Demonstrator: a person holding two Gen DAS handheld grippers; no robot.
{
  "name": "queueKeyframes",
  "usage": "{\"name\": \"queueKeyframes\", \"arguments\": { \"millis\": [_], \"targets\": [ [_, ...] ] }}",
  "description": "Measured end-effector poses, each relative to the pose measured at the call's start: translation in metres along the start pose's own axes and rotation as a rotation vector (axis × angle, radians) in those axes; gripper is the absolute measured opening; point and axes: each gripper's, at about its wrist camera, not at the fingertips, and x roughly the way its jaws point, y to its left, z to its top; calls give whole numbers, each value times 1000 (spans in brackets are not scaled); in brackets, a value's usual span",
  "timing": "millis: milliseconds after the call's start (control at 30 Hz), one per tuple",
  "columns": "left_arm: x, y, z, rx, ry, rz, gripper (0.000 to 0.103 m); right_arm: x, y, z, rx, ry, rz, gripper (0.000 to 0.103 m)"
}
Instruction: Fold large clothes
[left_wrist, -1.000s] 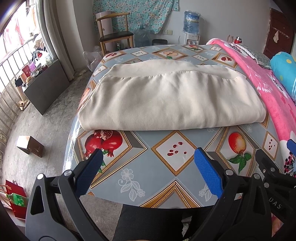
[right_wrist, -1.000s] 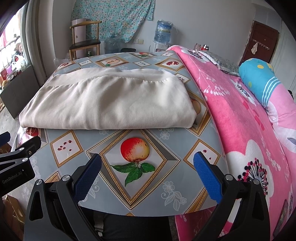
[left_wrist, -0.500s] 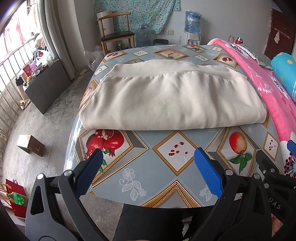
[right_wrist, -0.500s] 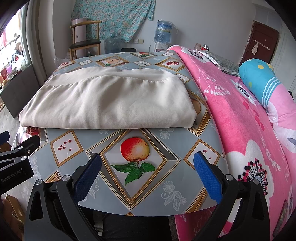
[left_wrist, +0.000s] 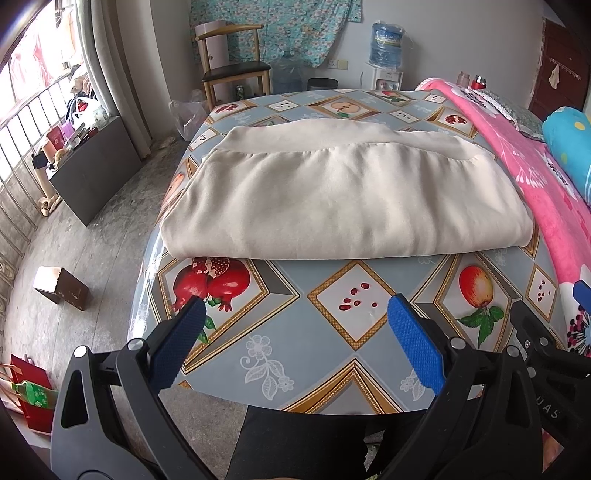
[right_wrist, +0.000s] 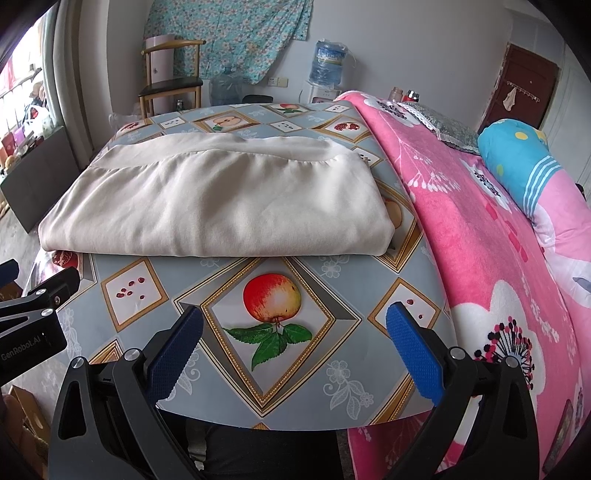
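A cream, soft-knit garment, folded into a thick rectangle, is lying on the fruit-patterned vinyl tablecloth, suggesting the folding is nearly or fully done; perhaps one more fold is remaining. Left of the garment, a wooden chair is standing by the far wall. Nearer than the garment, the left gripper and right gripper are hovering with jaws spread, grasping nothing. Right of the garment, a pink floral blanket is covering a bed.
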Motion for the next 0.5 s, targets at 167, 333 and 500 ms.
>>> {"name": "queueKeyframes", "arguments": {
  "millis": [167, 333, 500],
  "targets": [
    [0, 0, 0, -1, 0, 0, 95, 0, -1, 0, 0, 0, 0, 97],
    [0, 1, 0, 0, 0, -1, 95, 0, 0, 0, 1, 1, 0, 97],
    [0, 1, 0, -1, -1, 0, 95, 0, 0, 0, -1, 0, 0, 97]
  ]
}}
